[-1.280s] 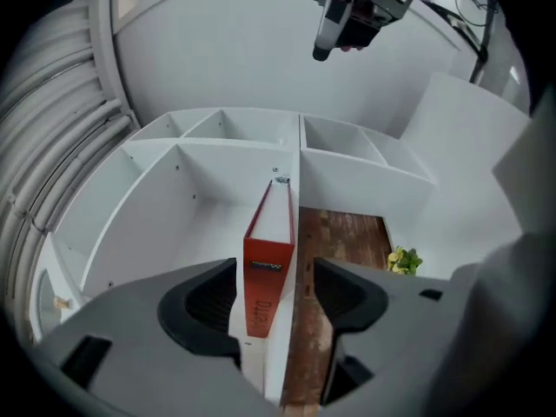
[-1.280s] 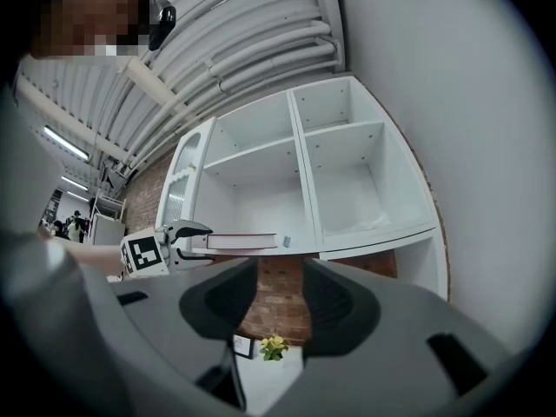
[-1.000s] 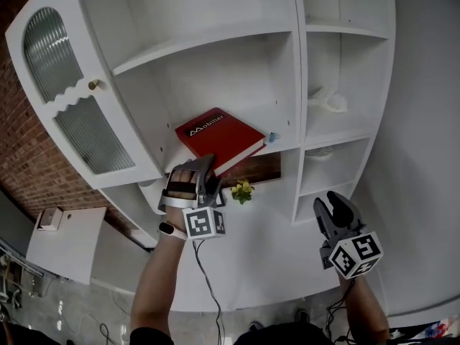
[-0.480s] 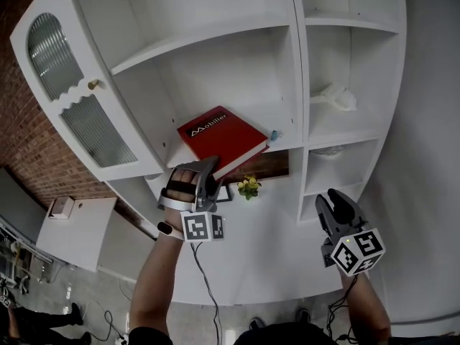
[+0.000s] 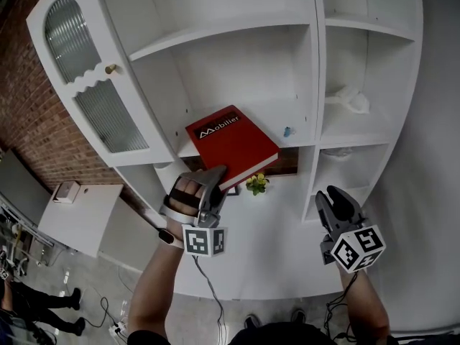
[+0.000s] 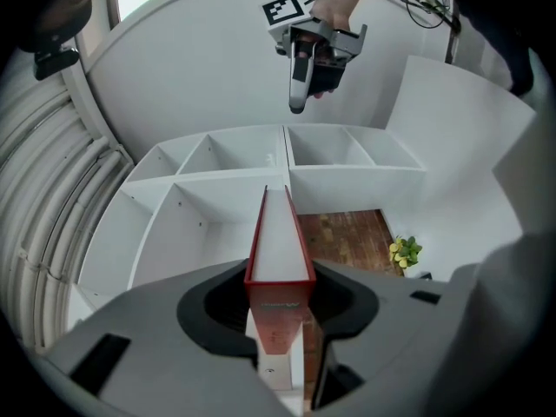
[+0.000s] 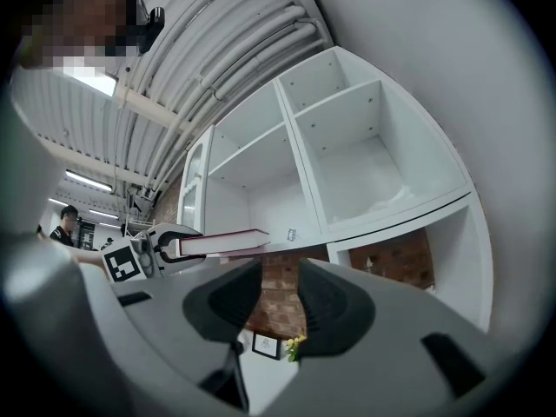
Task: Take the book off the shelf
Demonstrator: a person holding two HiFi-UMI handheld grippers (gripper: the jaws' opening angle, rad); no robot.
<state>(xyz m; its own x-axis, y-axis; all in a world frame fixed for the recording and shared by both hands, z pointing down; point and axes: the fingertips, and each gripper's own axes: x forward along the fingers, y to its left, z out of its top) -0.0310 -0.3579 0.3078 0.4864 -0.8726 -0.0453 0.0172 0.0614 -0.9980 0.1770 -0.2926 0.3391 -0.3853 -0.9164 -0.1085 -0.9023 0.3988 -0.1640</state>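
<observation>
Left gripper view: the left tongs (image 6: 279, 313) are clamped on the red book (image 6: 280, 233), one pad on each cover at its near edge. The page block runs straight away from the camera. A second ago these tongs stand wide at that corner; since then they have shut down to the book's thickness. Judgement: the grasp is made, and the step in hand turns from reaching to drawing the book out.

Right tongs (image 5: 333, 205): low on the right, well apart from the book. The jaws are closing with nothing between them, only the brick back of a lower compartment beyond. They take no part in the hold as things stand.

Head view, further out: the book lies flat on the middle shelf (image 5: 298, 141), title face up. Its near corner is out past the shelf lip and in the left tongs. It seems to overhang a little more than in the earlier frames, but the head camera has moved too, so this is not certain. Most of the cover is over the board, so the book is not yet off.

Beyond: small yellow flowers (image 5: 256, 184) sit just below the overhanging corner, not touching it. A small blue object (image 5: 287, 131) stands on the shelf just right of the book. Judgement: a level pull toward the person should clear both.
</observation>
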